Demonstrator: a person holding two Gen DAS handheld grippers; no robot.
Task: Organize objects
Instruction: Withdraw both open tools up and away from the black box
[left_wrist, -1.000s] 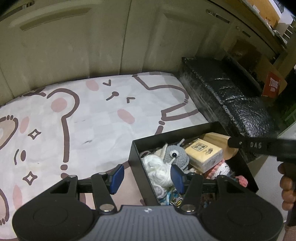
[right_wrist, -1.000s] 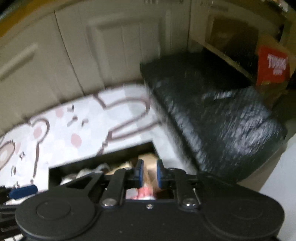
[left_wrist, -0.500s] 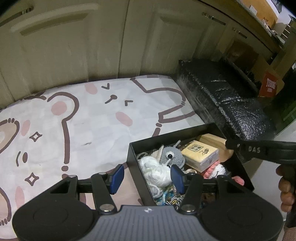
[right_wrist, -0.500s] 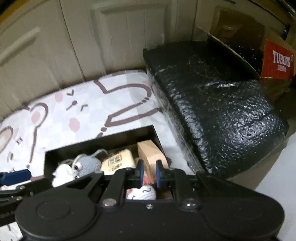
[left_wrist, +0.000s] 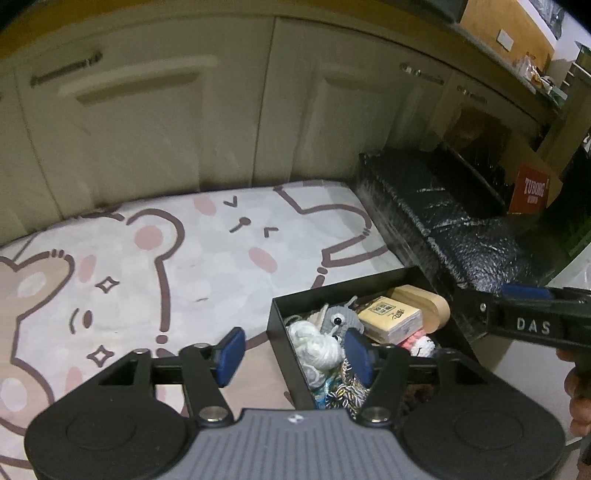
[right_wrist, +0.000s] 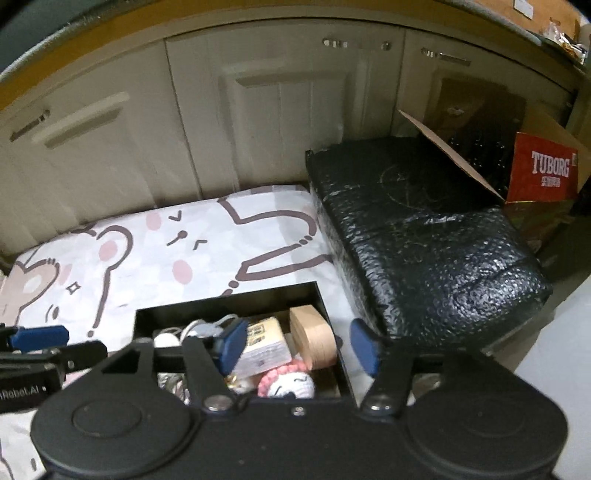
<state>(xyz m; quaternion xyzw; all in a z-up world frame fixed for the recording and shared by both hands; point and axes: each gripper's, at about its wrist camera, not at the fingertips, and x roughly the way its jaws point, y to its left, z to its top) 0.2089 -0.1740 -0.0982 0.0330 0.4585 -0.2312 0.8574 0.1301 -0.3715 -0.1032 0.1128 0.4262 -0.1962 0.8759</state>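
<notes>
A black open box (left_wrist: 280, 332) (right_wrist: 327, 295) lies on the cartoon-bear mat. It holds a grey crochet toy (left_wrist: 338, 319), white yarn (left_wrist: 317, 345), a cream card box (left_wrist: 389, 319) (right_wrist: 264, 343), a rounded wooden block (left_wrist: 424, 301) (right_wrist: 314, 338) and a pink-and-white crochet ball (right_wrist: 291, 384). My left gripper (left_wrist: 293, 354) hovers over the box's left wall, its jaws opening, nothing pressed between them. My right gripper (right_wrist: 299, 345) hovers over the box's right end, jaws opening, with the card box and block behind the gap, untouched. The right gripper also shows in the left wrist view (left_wrist: 528, 321).
The bear mat (left_wrist: 147, 258) stretches left of the box, up to cream cabinet doors (left_wrist: 166, 110). A black bubble-wrapped bundle (right_wrist: 424, 236) lies right of the mat. Behind it stands an open carton with a red Tuborg panel (right_wrist: 546, 171). A hand (left_wrist: 576, 398) shows at the right edge.
Both grippers have risen and pulled back from the box. The right gripper's jaws went from nearly shut to wide apart. The left jaws have spread further.
</notes>
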